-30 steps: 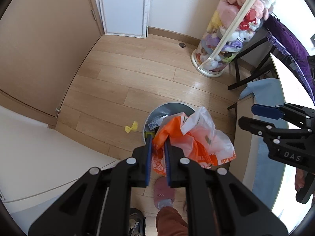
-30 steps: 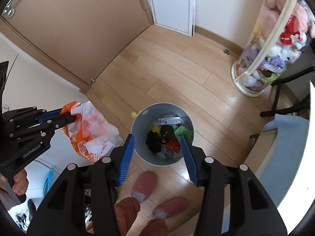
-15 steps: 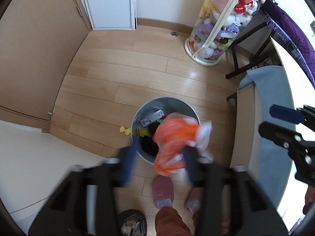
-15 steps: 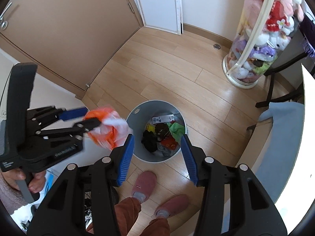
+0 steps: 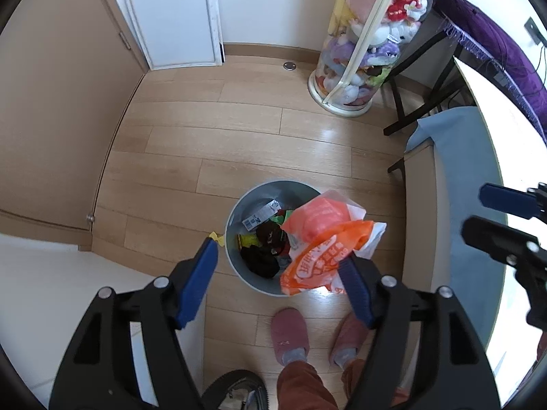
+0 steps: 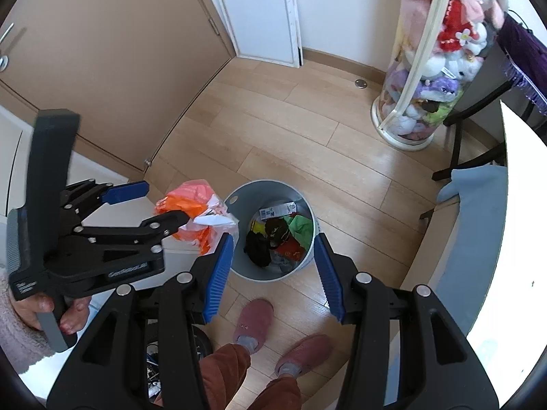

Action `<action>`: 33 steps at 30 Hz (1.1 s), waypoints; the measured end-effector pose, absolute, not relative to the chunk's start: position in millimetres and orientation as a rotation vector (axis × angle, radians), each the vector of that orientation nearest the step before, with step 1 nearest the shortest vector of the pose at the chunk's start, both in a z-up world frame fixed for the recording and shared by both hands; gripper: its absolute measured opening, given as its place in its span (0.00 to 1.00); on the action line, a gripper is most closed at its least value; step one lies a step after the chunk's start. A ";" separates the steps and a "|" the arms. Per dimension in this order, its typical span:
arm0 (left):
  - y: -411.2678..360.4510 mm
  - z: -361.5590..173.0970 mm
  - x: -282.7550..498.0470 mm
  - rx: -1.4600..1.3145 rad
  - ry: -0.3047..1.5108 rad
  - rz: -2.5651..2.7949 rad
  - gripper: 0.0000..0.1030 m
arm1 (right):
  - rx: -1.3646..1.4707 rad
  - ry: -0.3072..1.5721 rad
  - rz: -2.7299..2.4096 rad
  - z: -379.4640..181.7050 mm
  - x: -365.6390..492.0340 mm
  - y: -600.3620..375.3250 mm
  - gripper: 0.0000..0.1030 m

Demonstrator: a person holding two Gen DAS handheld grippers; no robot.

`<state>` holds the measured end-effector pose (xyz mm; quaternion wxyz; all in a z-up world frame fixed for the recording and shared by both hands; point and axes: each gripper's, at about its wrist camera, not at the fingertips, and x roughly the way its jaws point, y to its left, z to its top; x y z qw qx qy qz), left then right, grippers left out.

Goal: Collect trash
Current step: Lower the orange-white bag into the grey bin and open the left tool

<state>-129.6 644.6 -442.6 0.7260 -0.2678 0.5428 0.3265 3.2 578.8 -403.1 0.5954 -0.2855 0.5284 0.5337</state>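
Left tongs (image 5: 280, 276) standing wide, jaws just been opening; orange-and-white plastic bag (image 5: 324, 246) hanging low centre-right of left wrist view over grey bin (image 5: 236, 218), seemingly brushing right-hand pad, not pinched. Right tongs (image 6: 273, 270) sitting half open, gripping nothing, framing bin (image 6: 239, 198) at frame centre. Bin holding mixed trash. Yellow scrap (image 5: 216, 237) lying on wooden floor (image 5: 239, 136) just left of bin

Open floor beyond the bin

Under the left hand-held gripper (image 5: 278, 282), a bag (image 5: 324, 249) overhangs the bin (image 5: 236, 218); slippers (image 5: 290, 333) crowd its near side.
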 end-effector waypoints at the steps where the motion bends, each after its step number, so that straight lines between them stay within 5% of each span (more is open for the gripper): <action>1: 646.0 -444.7 -126.7 -0.591 1.202 0.715 0.68 | -0.661 1.230 1.235 -404.6 3.9 578.0 0.47; 33: 660.2 -424.8 -123.9 -0.627 1.123 0.479 0.68 | -0.678 1.230 1.309 -441.0 5.3 627.4 0.47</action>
